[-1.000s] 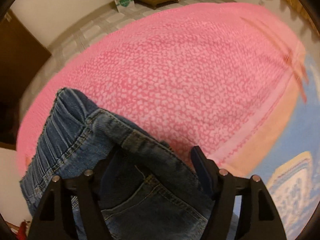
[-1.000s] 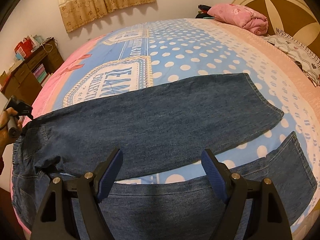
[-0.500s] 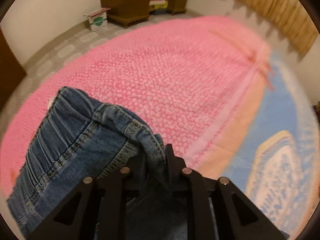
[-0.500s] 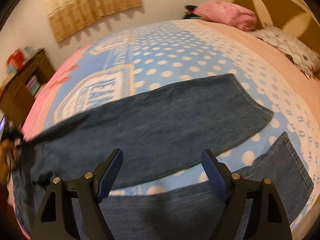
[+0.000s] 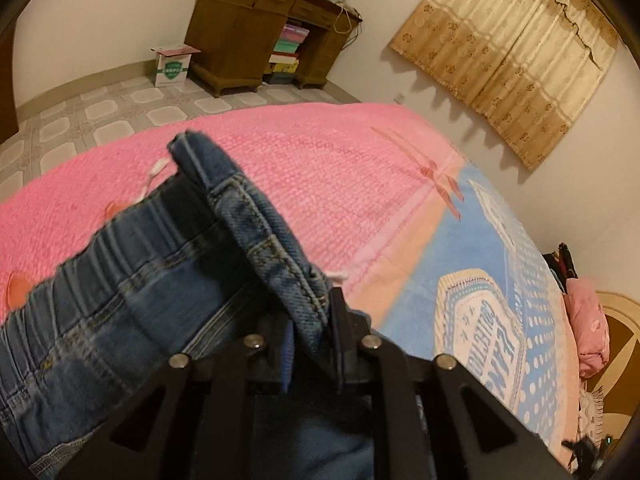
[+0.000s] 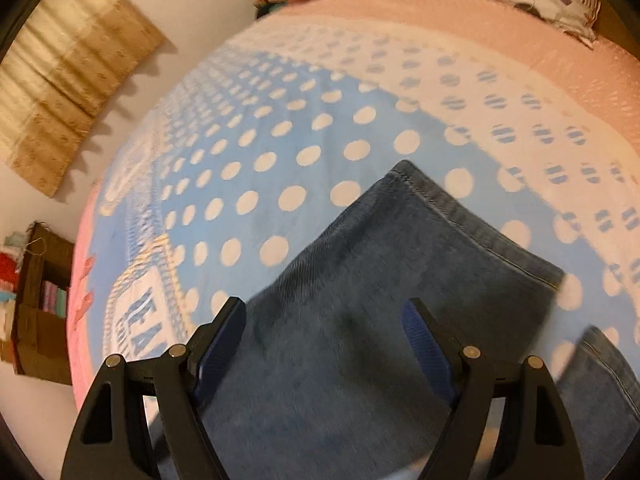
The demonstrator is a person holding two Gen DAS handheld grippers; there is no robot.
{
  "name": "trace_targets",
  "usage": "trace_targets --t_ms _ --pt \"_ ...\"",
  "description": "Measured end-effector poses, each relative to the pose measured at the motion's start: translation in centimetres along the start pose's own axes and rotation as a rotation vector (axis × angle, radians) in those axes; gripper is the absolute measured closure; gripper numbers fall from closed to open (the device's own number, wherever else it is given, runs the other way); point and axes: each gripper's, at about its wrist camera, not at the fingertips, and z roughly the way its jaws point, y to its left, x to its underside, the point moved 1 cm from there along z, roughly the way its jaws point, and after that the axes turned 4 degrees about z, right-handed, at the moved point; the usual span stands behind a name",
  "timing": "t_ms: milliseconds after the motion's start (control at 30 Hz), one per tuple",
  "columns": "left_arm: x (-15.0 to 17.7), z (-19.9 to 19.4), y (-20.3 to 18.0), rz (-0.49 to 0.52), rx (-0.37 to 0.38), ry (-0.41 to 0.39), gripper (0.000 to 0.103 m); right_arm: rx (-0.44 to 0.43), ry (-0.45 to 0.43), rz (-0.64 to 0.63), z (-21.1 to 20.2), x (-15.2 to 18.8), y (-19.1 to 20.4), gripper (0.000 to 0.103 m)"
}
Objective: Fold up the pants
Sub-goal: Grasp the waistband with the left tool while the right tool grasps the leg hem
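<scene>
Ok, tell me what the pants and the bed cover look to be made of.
The pants look like blue denim: diagonal twill weave, tan topstitching, faded patches, and a ribbed waistband that seems elastic. The bed cover looks like soft matte towelling or knit: a nubby looped texture shows on the pink part, though the exact fibre can't be told.

I see a brown wooden desk [image 5: 256, 28] at upper centre, tan curtains [image 5: 508, 52] upper right, pale walls [image 5: 100, 12], tiled floor [image 5: 100, 116].
</scene>
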Motion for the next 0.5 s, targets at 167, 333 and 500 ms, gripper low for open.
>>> trace_targets --t_ms 167,333,500 --pt "0.8 0.0 0.6 0.001 0.003 0.002 0.087 0.11 0.072 0.064 4.8 -1.2 1.0 0.022" --pt "0.9 0.3 1.2 0.0 0.01 0.017 0.087 0.2 0.096 0.097 8.2 -2.0 1.9 0.022" --pt "0.9 0.7 1.4 0.0 0.014 0.042 0.087 0.338 0.074 -0.015 9.0 -1.4 3.1 0.047"
